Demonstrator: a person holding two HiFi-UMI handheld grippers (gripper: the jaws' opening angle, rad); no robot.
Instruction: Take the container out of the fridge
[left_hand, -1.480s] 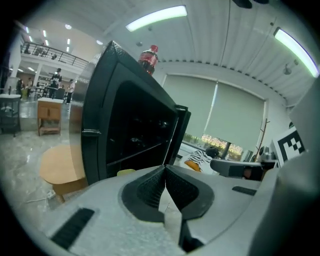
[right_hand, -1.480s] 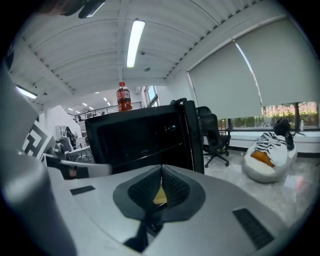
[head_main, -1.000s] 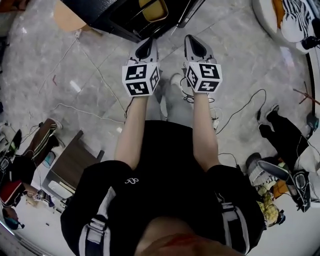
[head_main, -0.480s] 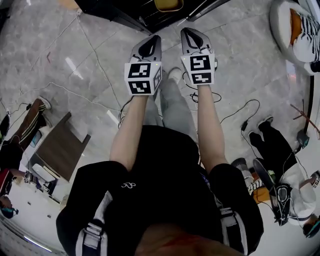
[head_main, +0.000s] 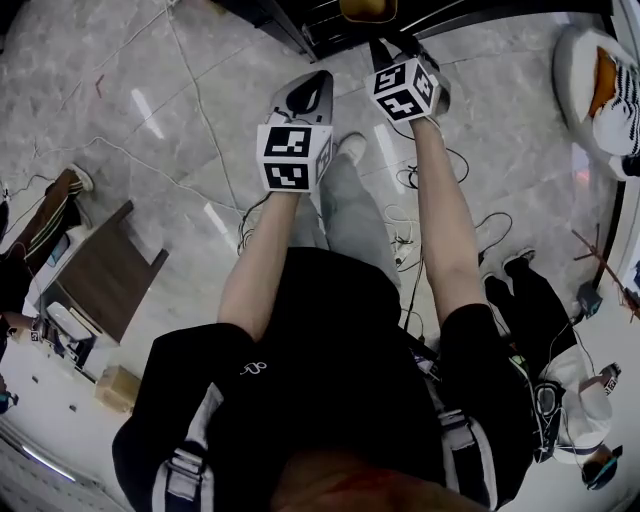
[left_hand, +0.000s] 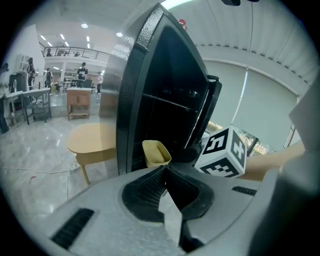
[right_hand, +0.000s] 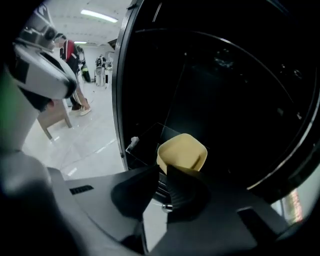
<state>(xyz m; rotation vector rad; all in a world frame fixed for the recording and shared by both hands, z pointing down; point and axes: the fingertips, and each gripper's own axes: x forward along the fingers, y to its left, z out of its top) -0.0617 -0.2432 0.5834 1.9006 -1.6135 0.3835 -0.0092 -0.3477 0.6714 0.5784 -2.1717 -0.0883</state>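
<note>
— Right claw (right_hand: 161, 169): what has been altered over the last second?

— It has been carried forward towards the fridge (right_hand: 120, 100) and rolled over, so that a different face of its cube (head_main: 405, 88) is shown in the head view. A second ago the two claws were held side by side. Now the right one is set well ahead of the left claw (left_hand: 165, 167).

— And the jaws?

— On the right they are kept narrow, all but shut, though a thin slit has just been opened between the tips. Nothing is held in it. On the left they are pressed together, empty.

— Where is the container (right_hand: 182, 152) to be found?

— Inside the open fridge, low down, untouched. It is seen just beyond the right tips, near them but apart, and further off past the left tips. In the head view it was lined up ahead of the left claw a second ago. It is now lined up ahead of the right.

— What is meant by that for the task?

— The approach can be judged nearly done, with the right claw chosen for the pick. The jaws would have to be spread much wider before the rim could be taken. Nothing has been lifted out yet.
</note>
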